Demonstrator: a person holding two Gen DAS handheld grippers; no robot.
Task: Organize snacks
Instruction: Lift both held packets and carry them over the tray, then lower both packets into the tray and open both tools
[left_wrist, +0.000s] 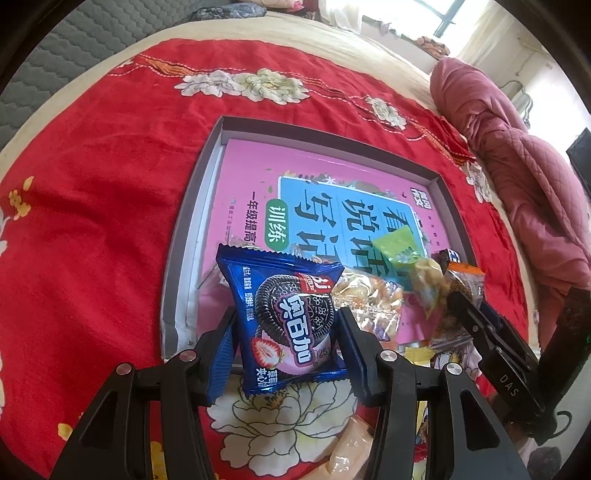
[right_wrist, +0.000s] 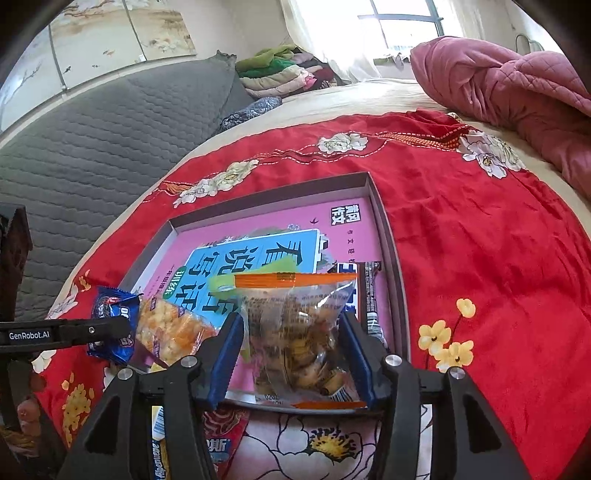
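The left gripper (left_wrist: 286, 325) is clamped on a glossy blue foil biscuit packet (left_wrist: 282, 317), held above the near rim of the shallow grey cardboard box lid (left_wrist: 184, 221) on the bed's red floral bedspread (left_wrist: 92, 184). The right gripper (right_wrist: 291, 350) pinches a clear orange-edged plastic bag of brown snacks (right_wrist: 295, 332) over the lid's near right corner. Both wrappers are slick; either could slide free or land on the bedspread.

My left gripper (left_wrist: 286, 325) held a blue packet (left_wrist: 284, 314) reading "奥百加"; my right gripper's (left_wrist: 506, 369) body read "DAS", my left's "GenRobot.AI"; the pink book (left_wrist: 332, 177) read "训练".
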